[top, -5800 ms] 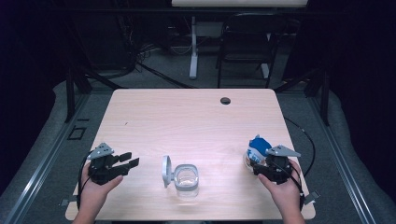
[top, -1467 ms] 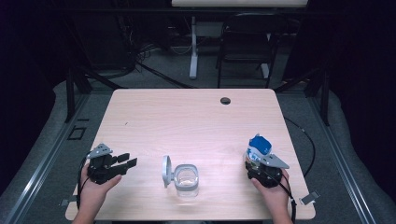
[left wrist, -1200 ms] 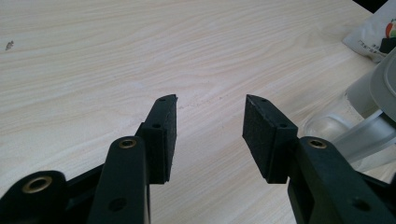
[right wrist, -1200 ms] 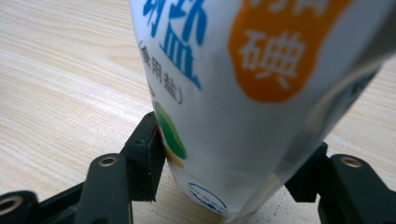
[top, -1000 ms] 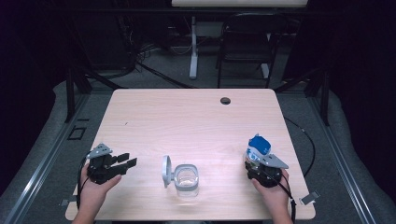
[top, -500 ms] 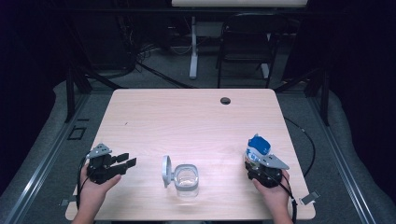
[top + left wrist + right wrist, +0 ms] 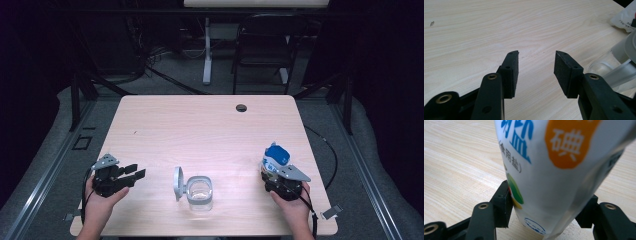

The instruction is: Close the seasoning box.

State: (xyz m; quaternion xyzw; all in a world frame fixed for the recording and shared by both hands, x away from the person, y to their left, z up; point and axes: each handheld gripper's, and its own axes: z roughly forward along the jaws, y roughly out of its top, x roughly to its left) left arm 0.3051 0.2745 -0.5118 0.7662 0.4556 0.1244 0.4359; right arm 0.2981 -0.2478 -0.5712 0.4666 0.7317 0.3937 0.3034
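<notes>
The right gripper has its jaws spread wide around a white salt bag, apparently pressing its sides, near the table's right front edge. The left gripper gapes empty. Between them stands a clear jar, lid flipped open.

White salt bag with blue and orange print upright between right hand-held gripper jaws, both pads touching; wooden desk beneath.
</notes>
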